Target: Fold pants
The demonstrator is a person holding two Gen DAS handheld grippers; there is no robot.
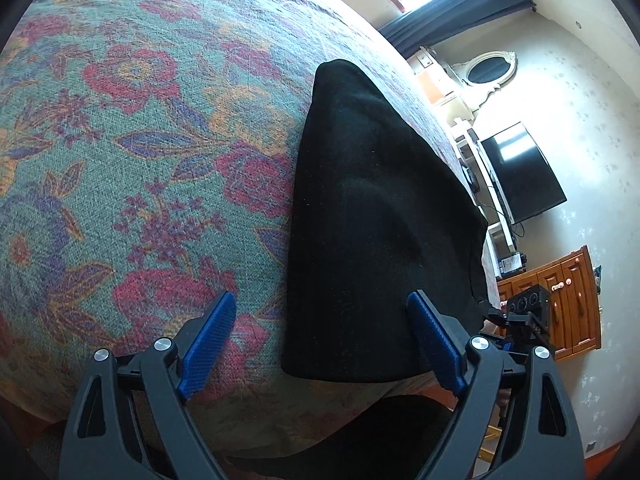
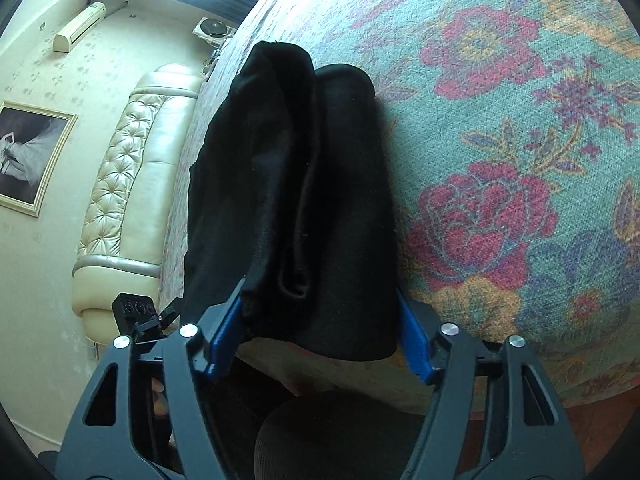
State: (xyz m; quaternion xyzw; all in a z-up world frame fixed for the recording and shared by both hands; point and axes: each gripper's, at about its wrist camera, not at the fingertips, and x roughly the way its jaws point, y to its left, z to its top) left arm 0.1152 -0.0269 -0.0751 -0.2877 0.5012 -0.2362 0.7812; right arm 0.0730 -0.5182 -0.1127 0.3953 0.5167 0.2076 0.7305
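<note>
Blue pads of my left gripper (image 1: 320,308) stand wide apart, holding nothing; its right pad overlaps the near edge of the black pants (image 1: 372,220), the left one hangs over bare cover. Right gripper (image 2: 320,300) also spread wide, its pads flanking the near end of the pants (image 2: 292,200), cloth between them; whether they touch it, cannot tell.

Surface: bed with a floral bedspread (image 1: 132,152), teal ground, red and orange blooms. Pants lie folded long and narrow near the bed's edge, two layers side by side in the right view.

Room, left view: dark curtain (image 1: 452,12) under a bright window, oval mirror (image 1: 490,66), wall television (image 1: 520,176), wooden cabinet (image 1: 560,300). Right view: tufted cream headboard (image 2: 120,192), framed picture (image 2: 32,156), air conditioner (image 2: 80,28) high on the wall.
</note>
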